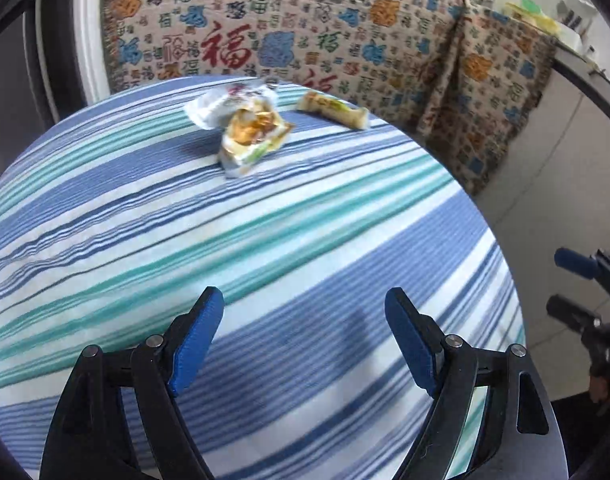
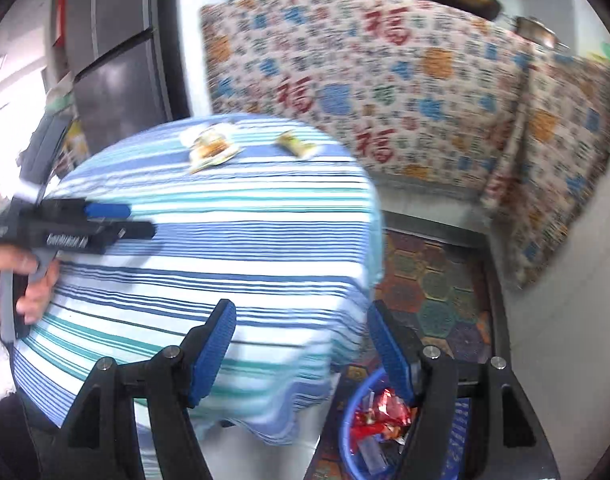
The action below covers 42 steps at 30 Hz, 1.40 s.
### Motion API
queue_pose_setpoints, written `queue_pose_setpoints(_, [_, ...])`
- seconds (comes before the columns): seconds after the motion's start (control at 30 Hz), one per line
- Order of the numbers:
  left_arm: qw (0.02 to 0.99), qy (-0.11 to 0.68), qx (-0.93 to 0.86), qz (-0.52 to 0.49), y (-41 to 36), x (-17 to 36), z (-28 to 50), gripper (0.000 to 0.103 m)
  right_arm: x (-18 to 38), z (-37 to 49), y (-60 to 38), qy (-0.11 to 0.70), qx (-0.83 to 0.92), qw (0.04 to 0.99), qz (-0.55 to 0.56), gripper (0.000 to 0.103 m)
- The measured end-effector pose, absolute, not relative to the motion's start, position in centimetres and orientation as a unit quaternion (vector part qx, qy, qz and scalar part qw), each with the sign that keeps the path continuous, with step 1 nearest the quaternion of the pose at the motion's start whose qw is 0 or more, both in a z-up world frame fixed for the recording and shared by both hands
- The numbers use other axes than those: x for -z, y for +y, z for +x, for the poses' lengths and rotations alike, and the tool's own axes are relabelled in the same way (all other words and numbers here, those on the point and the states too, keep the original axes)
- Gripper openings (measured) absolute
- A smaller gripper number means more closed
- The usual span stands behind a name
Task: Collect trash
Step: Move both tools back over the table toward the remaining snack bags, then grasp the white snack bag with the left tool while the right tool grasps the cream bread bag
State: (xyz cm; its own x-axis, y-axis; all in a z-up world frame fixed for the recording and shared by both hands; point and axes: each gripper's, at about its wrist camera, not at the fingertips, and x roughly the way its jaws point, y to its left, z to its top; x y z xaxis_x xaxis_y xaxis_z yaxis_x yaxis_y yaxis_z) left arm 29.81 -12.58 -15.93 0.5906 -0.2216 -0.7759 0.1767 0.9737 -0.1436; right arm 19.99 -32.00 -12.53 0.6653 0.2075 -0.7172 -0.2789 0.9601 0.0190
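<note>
Ahead of both empty, spread claws, left [image 1: 305, 336] and right [image 2: 301, 344], crinkled wrappers [image 1: 245, 128] are seen on round striped cloth [image 1: 265, 240].

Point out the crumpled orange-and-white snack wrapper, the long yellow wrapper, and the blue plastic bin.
Crumpled orange-and-white snack wrapper [image 1: 253, 134]: left wrist view, printed middle.
Long yellow wrapper [image 1: 333, 110]: left wrist view, mid-length.
Blue plastic bin [image 2: 347, 412]: right wrist view, left rim.
</note>
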Motion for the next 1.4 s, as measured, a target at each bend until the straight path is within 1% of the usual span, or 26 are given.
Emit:
queue_pose_setpoints(0.23, [0.894,0.434,0.087,-0.063,-10.9,16.3,36.7,0.084,13.6,21.6,-25.8,0.396,-0.163,0.898,-0.101,0.07])
queue_pose_setpoints(0.43, [0.894,0.437,0.049,-0.082,-10.5,17.3,42.6,0.085,13.6,22.5,-26.8,0.398,-0.147,0.902,-0.081,0.07])
queue_pose_setpoints(0.5, [0.898,0.431,0.057,-0.065,-11.0,17.4,43.4,0.085,13.7,22.9,-27.7,0.4,-0.139,0.903,-0.071,0.07])
queue_pose_setpoints(0.53, [0.899,0.43,0.065,-0.059,-11.2,17.4,43.5,0.082,13.8,23.0,-28.1,0.4,-0.135,0.904,-0.067,0.07])
queue_pose_setpoints(0.6, [0.901,0.425,0.074,-0.05,-11.4,17.3,43.6,0.066,13.9,23.5,-28.8,0.4,-0.127,0.905,-0.062,0.07])
queue_pose_setpoints(0.63, [0.9,0.426,0.081,-0.054,-11.3,17.3,43.5,0.047,13.8,23.6,-29.0,0.4,-0.125,0.906,-0.06,0.07])
queue_pose_setpoints(0.67, [0.9,0.423,0.087,-0.061,-11.1,17.2,43.4,0.038,13.7,24.0,-29.4,0.398,-0.123,0.907,-0.057,0.07])
queue_pose_setpoints(0.7, [0.9,0.421,0.093,-0.068,-10.8,17.2,43.3,0.037,13.6,24.4,-29.7,0.396,-0.121,0.909,-0.054,0.07])
queue_pose_setpoints(0.77, [0.902,0.416,0.098,-0.065,-10.6,16.9,42.8,0.029,13.4,25.3,-30.2,0.392,-0.118,0.911,-0.048,0.07])
queue_pose_setpoints(0.8, [0.902,0.415,0.101,-0.058,-10.5,16.8,42.5,0.027,13.3,26.0,-30.4,0.39,-0.116,0.912,-0.046,0.07])
queue_pose_setpoints(0.93, [0.9,0.419,0.115,-0.029,-9.5,16.3,39.9,0.025,13.0,29.4,-30.6,0.392,-0.121,0.911,-0.047,0.07])
queue_pose_setpoints(1.07, [0.893,0.434,0.119,-0.012,-7.6,16.2,36.6,0.025,12.8,35.1,-29.1,0.387,-0.129,0.91,-0.079,0.07])
queue_pose_setpoints(1.2, [0.889,0.442,0.116,-0.017,-5.6,16.2,33.8,0.025,13.4,40.9,-26.8,0.401,-0.139,0.899,-0.106,0.07])
queue_pose_setpoints(1.4, [0.887,0.45,0.106,-0.026,-4.0,16.0,31.1,0.025,14.6,46.0,-24.3,0.409,-0.143,0.89,-0.142,0.07])
